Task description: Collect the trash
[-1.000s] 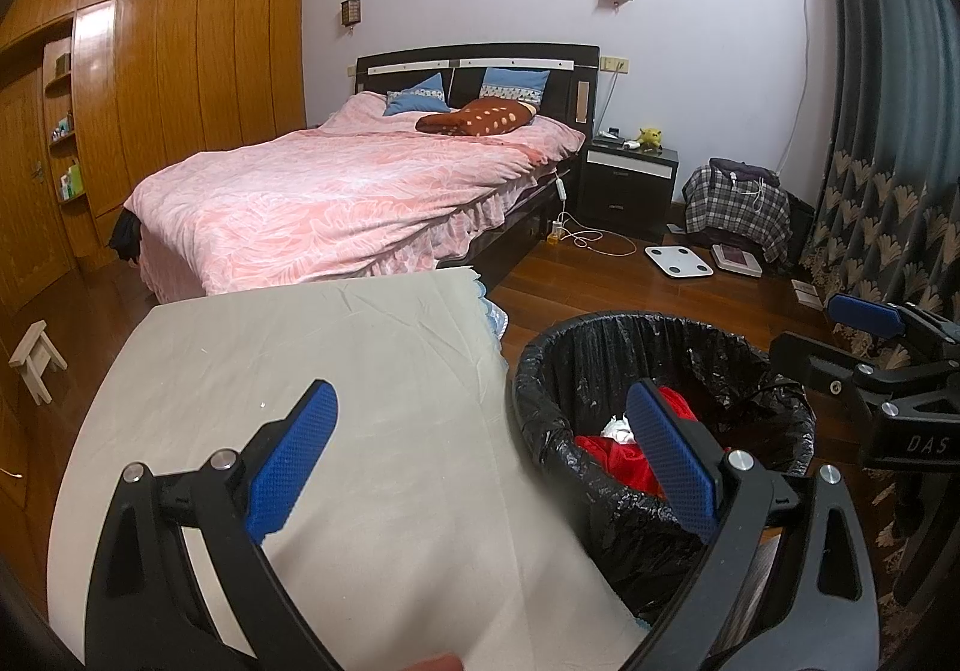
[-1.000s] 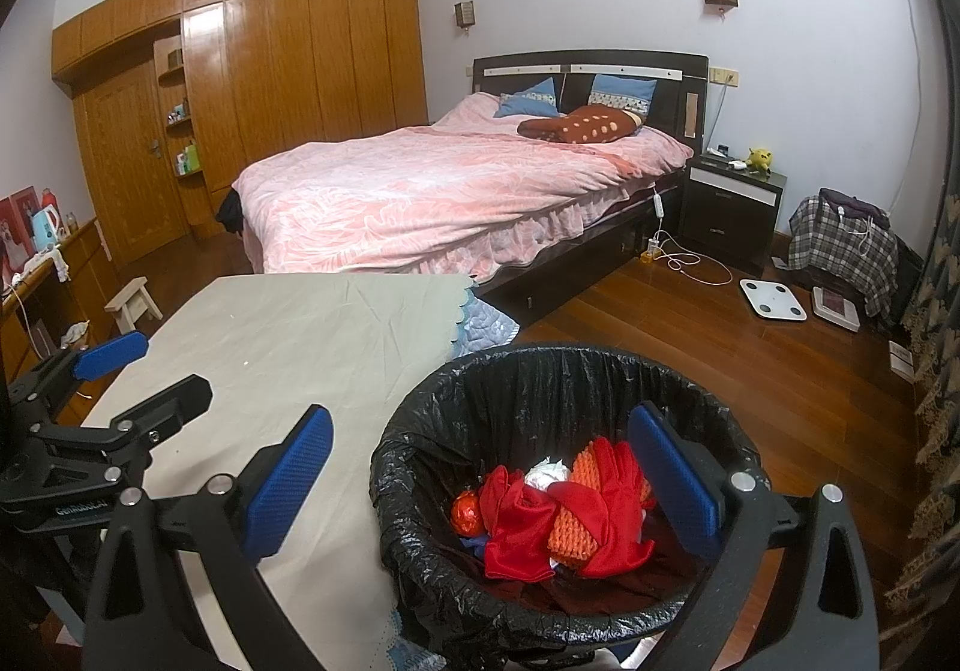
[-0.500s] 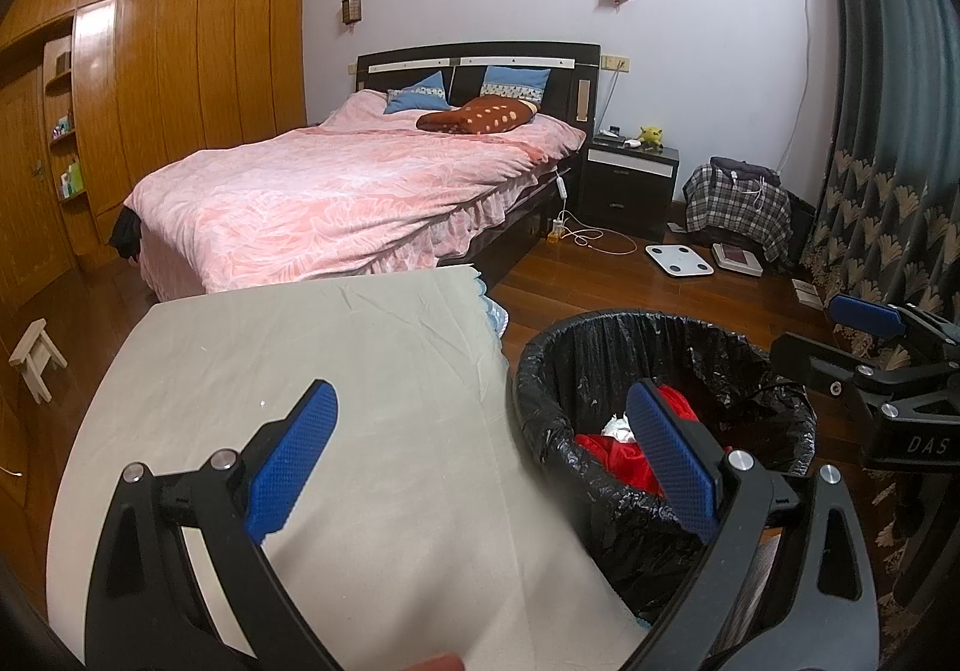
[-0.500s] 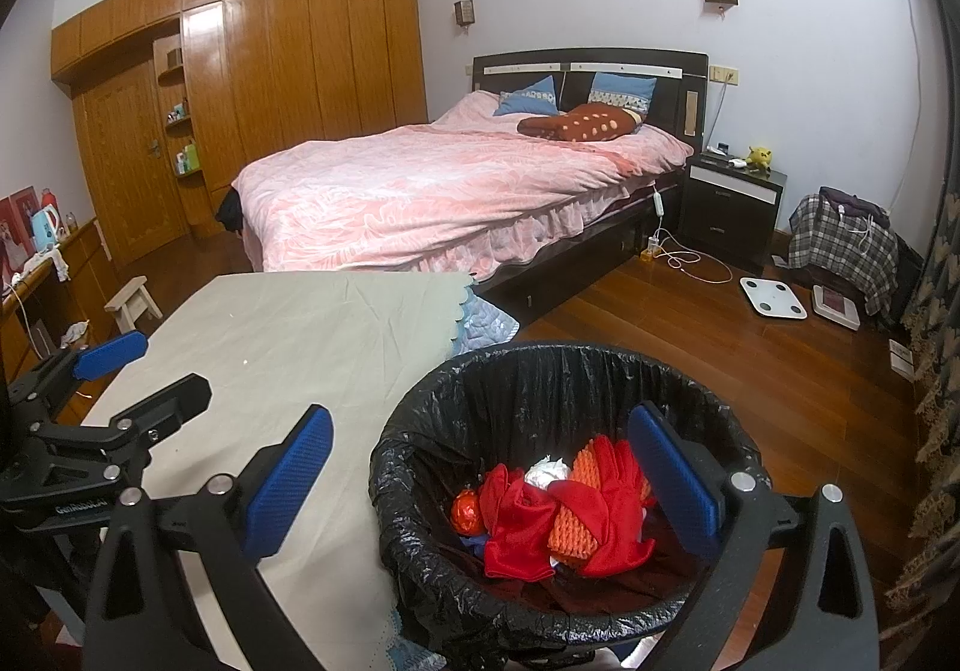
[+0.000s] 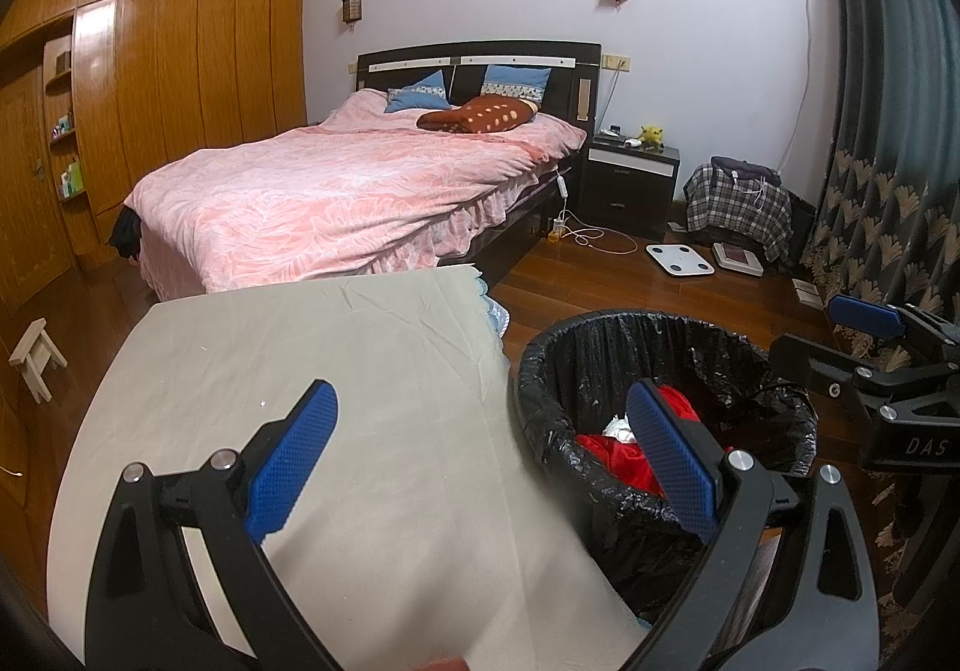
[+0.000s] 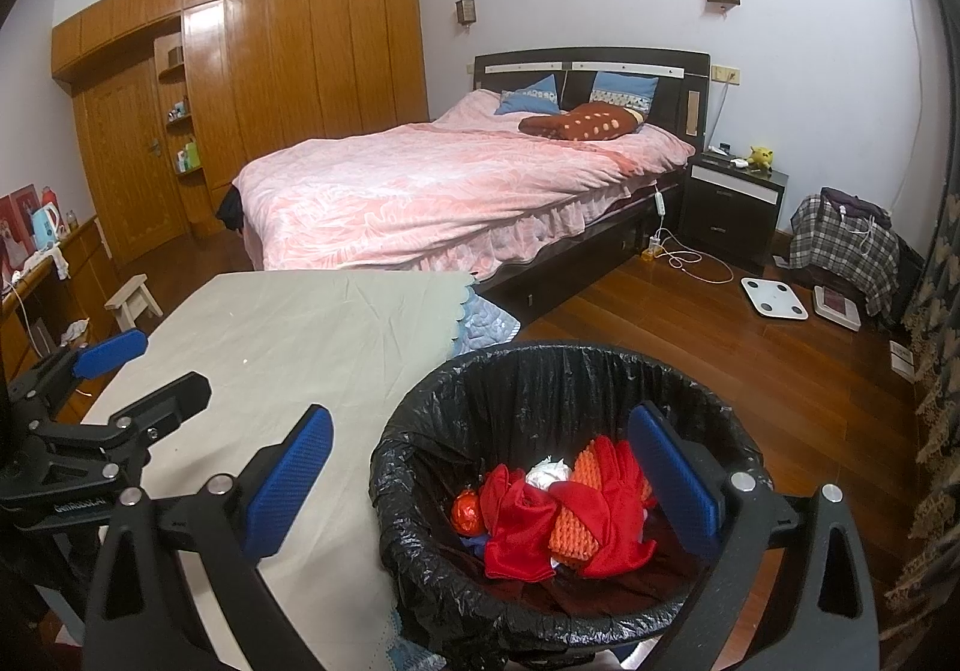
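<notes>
A bin with a black liner [image 6: 678,371] stands on the floor beside a table covered in a beige cloth [image 6: 288,347]. Inside lie red fabric [image 6: 528,527], an orange mesh piece [image 6: 576,533], a crumpled foil ball [image 6: 549,472] and a small orange ball [image 6: 467,512]. My right gripper [image 6: 480,479] is open and empty over the bin's near rim. My left gripper [image 5: 483,455] is open and empty above the table edge, with the bin [image 5: 606,341] to its right. Each gripper shows in the other's view: the right one [image 5: 870,347] and the left one [image 6: 102,389].
A bed with a pink cover [image 6: 456,191] stands behind the table. A dark nightstand [image 6: 732,203], a white scale [image 6: 773,298] and a plaid bag [image 6: 846,245] are at the back right. A small stool [image 6: 133,299] stands left. Wooden wardrobes [image 6: 288,71] line the left wall.
</notes>
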### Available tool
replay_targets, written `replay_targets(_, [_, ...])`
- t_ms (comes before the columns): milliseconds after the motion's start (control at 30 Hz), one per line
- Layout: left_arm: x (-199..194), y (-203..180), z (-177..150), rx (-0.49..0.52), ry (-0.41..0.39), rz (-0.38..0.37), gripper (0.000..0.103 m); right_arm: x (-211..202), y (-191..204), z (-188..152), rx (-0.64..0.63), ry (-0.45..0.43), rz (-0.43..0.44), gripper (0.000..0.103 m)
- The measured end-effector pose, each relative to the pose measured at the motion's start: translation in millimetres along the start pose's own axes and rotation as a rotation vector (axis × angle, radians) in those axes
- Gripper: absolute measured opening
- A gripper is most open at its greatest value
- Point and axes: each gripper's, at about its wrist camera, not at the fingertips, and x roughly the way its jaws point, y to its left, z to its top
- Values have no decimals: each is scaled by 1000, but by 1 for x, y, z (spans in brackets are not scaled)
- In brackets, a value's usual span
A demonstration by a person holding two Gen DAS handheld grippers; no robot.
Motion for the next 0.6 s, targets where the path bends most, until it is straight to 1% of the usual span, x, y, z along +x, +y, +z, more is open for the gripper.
replay_targets(600, [2, 3, -4, -2, 5, 2, 95, -1, 1, -2, 1, 2, -1, 97])
